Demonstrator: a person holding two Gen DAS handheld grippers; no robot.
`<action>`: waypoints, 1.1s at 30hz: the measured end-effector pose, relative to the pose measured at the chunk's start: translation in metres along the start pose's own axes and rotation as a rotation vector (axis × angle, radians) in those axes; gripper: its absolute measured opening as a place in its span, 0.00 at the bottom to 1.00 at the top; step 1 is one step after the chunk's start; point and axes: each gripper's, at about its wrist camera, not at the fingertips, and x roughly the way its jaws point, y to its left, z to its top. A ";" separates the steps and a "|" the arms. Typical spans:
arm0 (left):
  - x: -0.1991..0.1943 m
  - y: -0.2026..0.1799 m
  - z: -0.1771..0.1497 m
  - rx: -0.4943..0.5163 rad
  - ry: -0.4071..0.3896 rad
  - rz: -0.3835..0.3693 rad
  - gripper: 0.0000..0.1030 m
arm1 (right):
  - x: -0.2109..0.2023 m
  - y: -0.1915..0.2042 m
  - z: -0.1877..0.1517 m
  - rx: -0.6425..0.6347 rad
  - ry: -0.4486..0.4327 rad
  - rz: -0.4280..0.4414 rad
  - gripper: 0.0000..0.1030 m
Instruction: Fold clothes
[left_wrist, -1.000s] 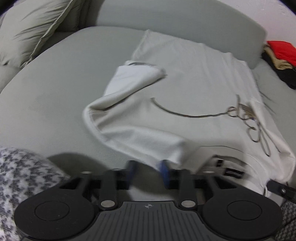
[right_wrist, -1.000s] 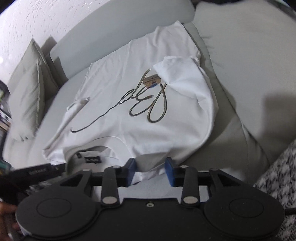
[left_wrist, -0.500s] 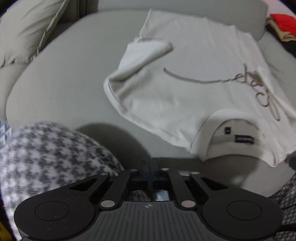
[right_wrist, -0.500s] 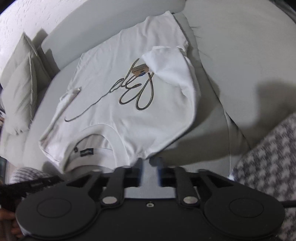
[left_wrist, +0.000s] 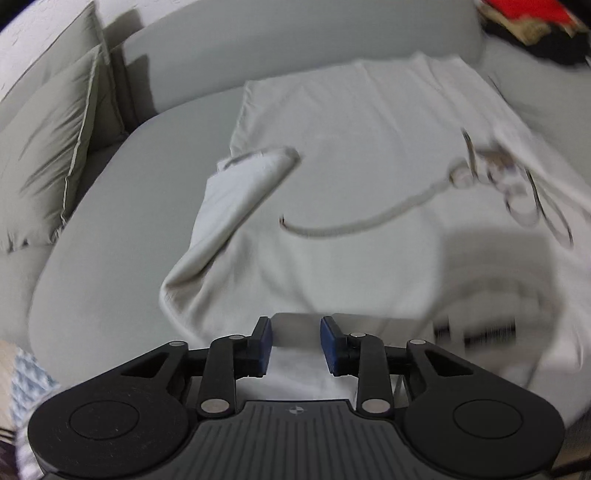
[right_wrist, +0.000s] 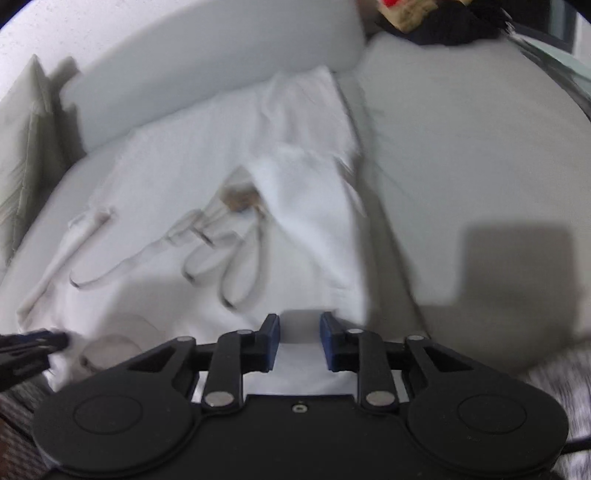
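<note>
Here, white T-shirt (left_wrist: 369, 155) shoulders beneath both parted fingers (left_wrist: 263, 345); (right_wrist: 269, 341)

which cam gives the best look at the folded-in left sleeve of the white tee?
Left wrist. The folded-in left sleeve of the white cotton T-shirt sits near frame centre, large and fairly sharp. Right wrist shows the same sleeve only as a small blurred strip at the left edge.

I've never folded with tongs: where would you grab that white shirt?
Probably the near shoulder edge of the shirt, from the collar end. It lies flat with both sleeves folded in, and the open left gripper and right gripper sit there.
</note>
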 end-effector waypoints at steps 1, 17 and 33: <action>-0.005 0.004 -0.005 -0.003 0.038 -0.025 0.30 | -0.006 -0.003 -0.006 0.001 0.013 -0.005 0.20; -0.003 -0.006 0.042 -0.079 -0.056 -0.191 0.39 | -0.012 -0.075 0.061 0.395 -0.119 0.251 0.46; 0.021 -0.012 0.035 -0.078 -0.025 -0.258 0.45 | 0.080 -0.100 0.087 0.558 -0.013 0.413 0.30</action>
